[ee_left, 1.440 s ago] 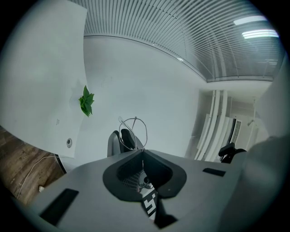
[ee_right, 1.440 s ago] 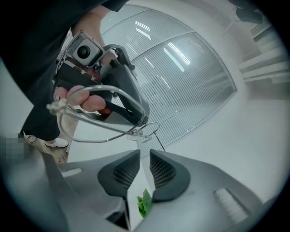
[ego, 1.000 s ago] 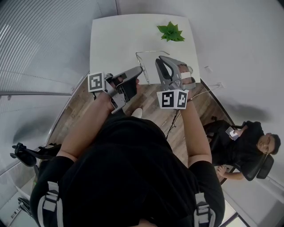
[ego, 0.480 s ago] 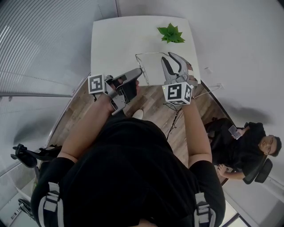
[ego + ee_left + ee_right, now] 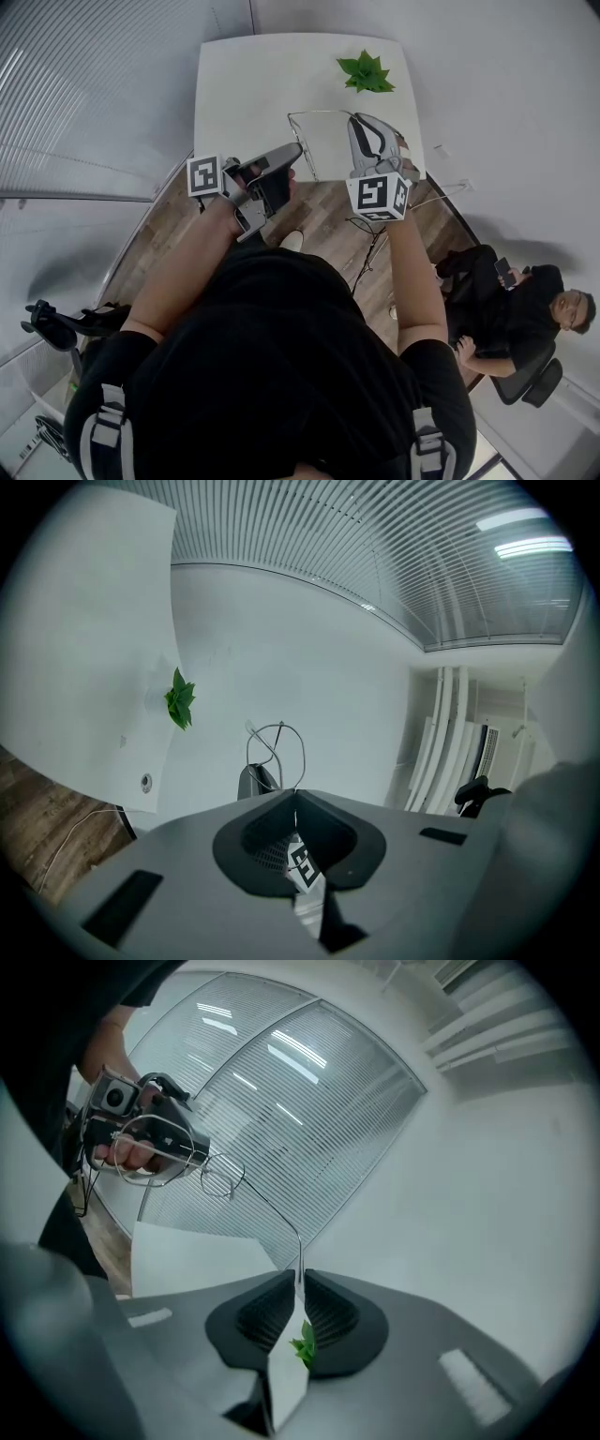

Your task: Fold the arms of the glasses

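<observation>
Above white table [image 5: 244, 94] with plant [image 5: 366, 72], blinds [image 5: 84, 94] alongside: left gripper [image 5: 292, 150] jaws pinch glasses [image 5: 319, 112]; right gripper [image 5: 361, 118] jaws closing, seemingly gripping arm [image 5: 272, 1209].

No legible text, numbers, brands (marker cubes [image 5: 204, 175]: patterns only).

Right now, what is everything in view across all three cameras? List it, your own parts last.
table: one, white, ahead of the wearer.
plant: one, green, on the table's far right part.
glasses: one pair, thin wire frame, held in the air between both grippers over the table's near edge.
seated person: one, dark clothes, lower right of the head view.
cable: one, white, on the floor right of the table.
left gripper: one, grey, shut on the glasses.
right gripper: one, grey, jaws closing with a glasses arm's tip between them.
</observation>
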`<move>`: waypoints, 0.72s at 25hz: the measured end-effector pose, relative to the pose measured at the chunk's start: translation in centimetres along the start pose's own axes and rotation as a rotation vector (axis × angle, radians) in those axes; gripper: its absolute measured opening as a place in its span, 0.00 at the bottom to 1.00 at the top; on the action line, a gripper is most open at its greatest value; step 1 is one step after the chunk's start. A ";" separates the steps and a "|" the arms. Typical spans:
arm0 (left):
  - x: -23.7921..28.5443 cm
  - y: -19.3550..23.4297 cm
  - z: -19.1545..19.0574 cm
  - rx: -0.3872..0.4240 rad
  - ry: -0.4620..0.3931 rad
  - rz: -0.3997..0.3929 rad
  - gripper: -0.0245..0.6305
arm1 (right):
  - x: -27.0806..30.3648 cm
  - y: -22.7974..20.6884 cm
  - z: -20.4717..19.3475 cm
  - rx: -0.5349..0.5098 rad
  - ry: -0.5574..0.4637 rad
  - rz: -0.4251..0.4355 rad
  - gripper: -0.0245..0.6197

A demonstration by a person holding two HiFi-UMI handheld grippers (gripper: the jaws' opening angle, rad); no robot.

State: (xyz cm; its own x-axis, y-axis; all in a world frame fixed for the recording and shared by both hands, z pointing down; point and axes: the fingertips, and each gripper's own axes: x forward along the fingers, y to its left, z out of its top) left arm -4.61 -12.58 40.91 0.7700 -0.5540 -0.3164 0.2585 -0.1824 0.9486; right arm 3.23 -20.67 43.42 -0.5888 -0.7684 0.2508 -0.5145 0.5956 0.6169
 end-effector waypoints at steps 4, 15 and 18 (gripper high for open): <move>0.0 -0.1 0.1 0.004 -0.006 0.001 0.06 | -0.3 0.1 0.1 -0.007 -0.001 0.003 0.10; -0.2 0.0 0.4 0.019 -0.021 0.017 0.06 | -1.6 0.9 0.4 0.004 -0.021 0.004 0.10; -0.3 0.2 0.5 0.029 -0.026 0.021 0.06 | -2.0 1.3 0.4 0.007 -0.033 0.006 0.10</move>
State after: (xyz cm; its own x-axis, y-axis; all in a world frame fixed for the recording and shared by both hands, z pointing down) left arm -5.11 -12.82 41.18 0.7595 -0.5791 -0.2964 0.2249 -0.1937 0.9549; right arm 3.44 -18.30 43.39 -0.6120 -0.7566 0.2301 -0.5148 0.6020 0.6104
